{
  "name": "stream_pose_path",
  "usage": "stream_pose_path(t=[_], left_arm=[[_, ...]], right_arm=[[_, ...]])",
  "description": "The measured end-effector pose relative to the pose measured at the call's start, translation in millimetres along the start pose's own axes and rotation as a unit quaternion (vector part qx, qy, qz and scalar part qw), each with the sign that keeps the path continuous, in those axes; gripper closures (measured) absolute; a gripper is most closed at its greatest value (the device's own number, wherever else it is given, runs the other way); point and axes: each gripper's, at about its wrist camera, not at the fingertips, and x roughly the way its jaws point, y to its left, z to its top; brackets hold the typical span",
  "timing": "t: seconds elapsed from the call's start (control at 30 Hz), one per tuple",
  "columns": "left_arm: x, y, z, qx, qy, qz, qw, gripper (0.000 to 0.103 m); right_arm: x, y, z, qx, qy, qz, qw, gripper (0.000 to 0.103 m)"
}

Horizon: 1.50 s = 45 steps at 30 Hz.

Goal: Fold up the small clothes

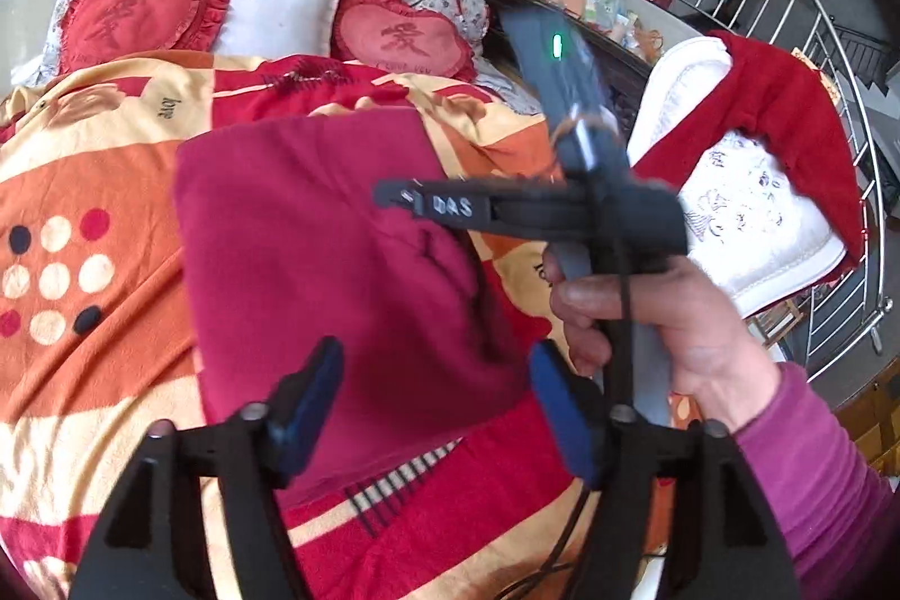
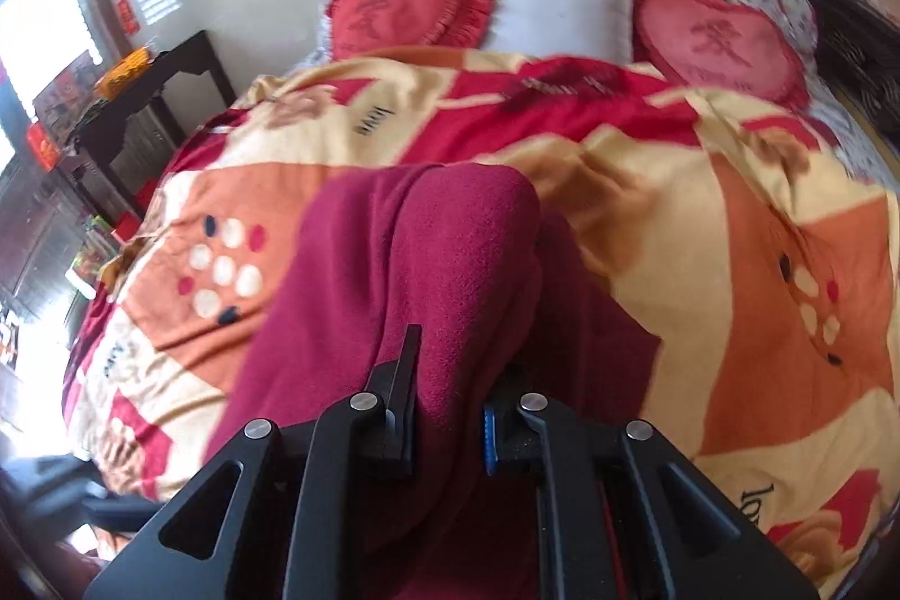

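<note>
Right wrist view: right gripper (image 2: 447,409) clamps the maroon garment (image 2: 394,274), which runs ahead toward the white pillow (image 2: 562,7); left gripper (image 1: 433,397) gapes empty.

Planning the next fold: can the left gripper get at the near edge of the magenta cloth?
Probably yes: the left gripper is open right above the magenta cloth, nothing between.

You get bright, soft daylight in both views, a blown-out window (image 2: 34,37) at the right wrist view's left edge, motion blur smearing the blanket (image 2: 731,206) there, a sharper left wrist view, strong fisheye bending, dark vignetted corners.
</note>
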Motion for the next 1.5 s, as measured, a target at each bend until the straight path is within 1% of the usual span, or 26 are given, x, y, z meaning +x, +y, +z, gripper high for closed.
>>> stream_pose_path(t=[0.03, 0.1, 0.13, 0.23, 0.3, 0.4, 0.47, 0.5, 0.53, 0.57, 0.63, 0.7, 0.77, 0.8, 0.83, 0.9, 0.93, 0.97, 1.0, 1.07, 1.13, 1.17, 1.23, 1.3, 1.4, 1.5], left_arm=[[-6, 1, -4, -0.003, 0.000, 0.004, 1.0000, 0.029], [-9, 11, -5, -0.010, -0.001, 0.020, 0.9998, 0.029], [-8, 20, -5, -0.011, -0.009, 0.036, 0.9992, 0.029], [-1, 40, -7, -0.018, -0.006, 0.098, 0.9950, 0.029], [9, 51, -9, -0.026, 0.005, 0.116, 0.9930, 0.029], [28, 57, -14, -0.030, 0.026, 0.128, 0.9910, 0.029], [41, 57, -21, -0.027, 0.038, 0.126, 0.9909, 0.029], [47, 56, -24, -0.026, 0.043, 0.125, 0.9909, 0.029], [51, 55, -27, -0.025, 0.048, 0.123, 0.9910, 0.029], [57, 55, -28, -0.024, 0.056, 0.119, 0.9910, 0.028], [66, 51, -32, -0.016, 0.060, 0.128, 0.9898, 0.025], [68, 48, -32, -0.004, 0.056, 0.137, 0.9890, 0.022], [71, 51, -29, -0.015, 0.063, 0.134, 0.9889, 0.022], [71, 51, -30, -0.020, 0.063, 0.133, 0.9889, 0.021], [71, 51, -31, -0.021, 0.063, 0.133, 0.9889, 0.020], [73, 49, -31, -0.017, 0.062, 0.138, 0.9883, 0.020], [73, 48, -31, -0.016, 0.062, 0.141, 0.9880, 0.020], [72, 47, -32, -0.015, 0.062, 0.142, 0.9879, 0.020], [71, 45, -32, -0.012, 0.063, 0.141, 0.9879, 0.020], [68, 44, -30, -0.008, 0.059, 0.139, 0.9885, 0.019], [70, 42, -31, -0.005, 0.056, 0.135, 0.9893, 0.018], [74, 41, -31, -0.003, 0.058, 0.136, 0.9891, 0.018], [80, 36, -32, 0.005, 0.066, 0.145, 0.9871, 0.017], [82, 36, -32, 0.004, 0.066, 0.147, 0.9869, 0.015], [83, 43, -33, -0.008, 0.067, 0.136, 0.9884, 0.015], [84, 44, -32, -0.014, 0.069, 0.132, 0.9888, 0.015]], right_arm=[[8, -11, -6, 0.016, 0.005, -0.001, 1.000, 0.103], [15, -24, -13, 0.036, 0.009, -0.005, 0.999, 0.093], [14, -30, -17, 0.050, 0.010, -0.006, 0.999, 0.091], [-12, -37, -29, 0.083, -0.020, -0.019, 0.996, 0.085], [-32, -35, -34, 0.088, -0.043, -0.023, 0.995, 0.084], [-58, -16, -48, 0.068, -0.069, 0.010, 0.995, 0.084], [-54, 2, -61, 0.034, -0.055, 0.030, 0.997, 0.084], [-46, 9, -69, 0.011, -0.033, 0.019, 0.999, 0.086], [-31, 13, -82, -0.012, -0.001, -0.027, 1.000, 0.087], [-21, 10, -89, -0.013, 0.014, -0.044, 0.999, 0.088], [-11, -9, -103, 0.026, 0.025, -0.033, 0.999, 0.086], [-25, -20, -97, 0.063, 0.011, 0.003, 0.998, 0.086], [-43, -27, -85, 0.083, -0.031, 0.013, 0.996, 0.085], [-52, -31, -74, 0.091, -0.062, -0.007, 0.994, 0.081], [-54, -33, -66, 0.096, -0.076, -0.028, 0.992, 0.079], [-44, -39, -49, 0.106, -0.079, -0.045, 0.990, 0.071], [-29, -42, -41, 0.109, -0.060, -0.033, 0.992, 0.071], [-14, -44, -34, 0.111, -0.037, -0.021, 0.993, 0.080], [-2, -43, -31, 0.110, -0.017, -0.010, 0.994, 0.103], [-3, -35, -29, 0.087, -0.031, -0.019, 0.996, 0.103], [-15, -29, -26, 0.057, -0.067, -0.045, 0.995, 0.103], [-12, -33, -24, 0.056, -0.072, -0.060, 0.994, 0.103], [8, -48, -25, 0.077, -0.047, -0.081, 0.993, 0.103], [12, -53, -28, 0.091, -0.049, -0.068, 0.992, 0.103], [-22, -48, -38, 0.109, -0.063, -0.060, 0.990, 0.103], [-49, -26, -56, 0.079, -0.076, -0.012, 0.994, 0.103]])
